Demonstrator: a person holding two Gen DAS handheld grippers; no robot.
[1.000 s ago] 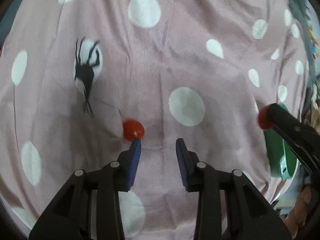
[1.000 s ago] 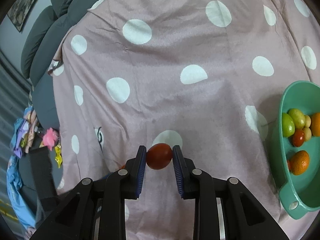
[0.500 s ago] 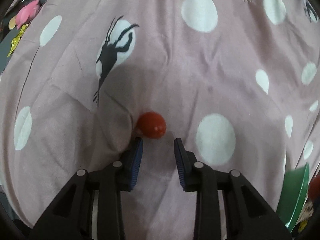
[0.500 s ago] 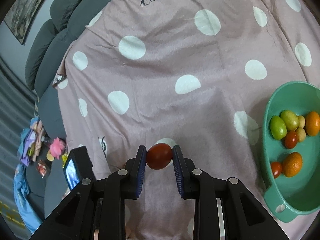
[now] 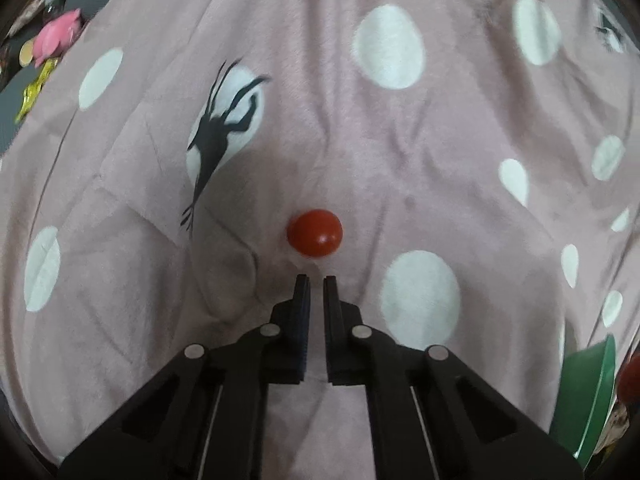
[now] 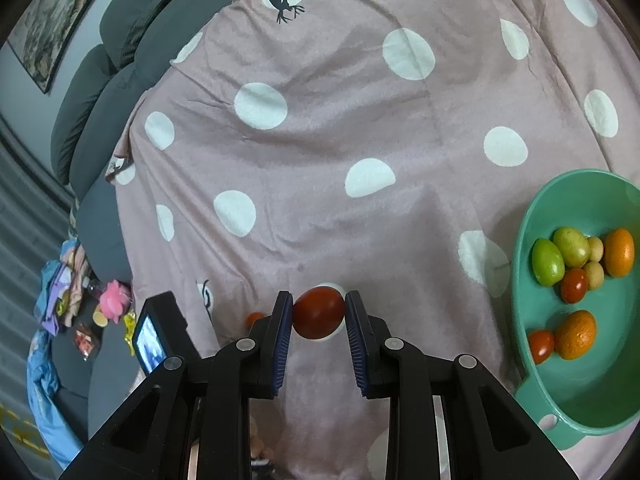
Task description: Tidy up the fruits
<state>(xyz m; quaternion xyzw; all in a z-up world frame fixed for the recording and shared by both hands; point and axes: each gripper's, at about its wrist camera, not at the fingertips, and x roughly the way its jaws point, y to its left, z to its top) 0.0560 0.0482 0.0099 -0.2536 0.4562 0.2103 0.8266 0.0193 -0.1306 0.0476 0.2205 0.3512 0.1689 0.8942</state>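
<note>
A small red tomato (image 5: pixel 315 233) lies on the pink polka-dot blanket (image 5: pixel 400 160), just beyond the tips of my left gripper (image 5: pixel 316 280), whose jaws are nearly closed and hold nothing. The same tomato peeks out left of my right gripper in the right wrist view (image 6: pixel 254 319). My right gripper (image 6: pixel 319 312) is shut on a larger dark red tomato (image 6: pixel 319 312) held above the blanket. A green bowl (image 6: pixel 532 216) at the right holds several fruits: oranges, tomatoes, green and yellow ones. Its rim shows in the left wrist view (image 5: pixel 592 392).
A grey sofa (image 6: pixel 120 52) borders the blanket at the left. Toys and clutter, including a pink one (image 6: pixel 114 295), lie on the floor beside it. The left gripper's body with its screen (image 6: pixel 154 340) sits at the lower left of the right wrist view.
My left gripper has closed its jaws and pulled back from the small tomato, which stays on the blanket. My right gripper has risen toward the bowl, still holding its tomato.
</note>
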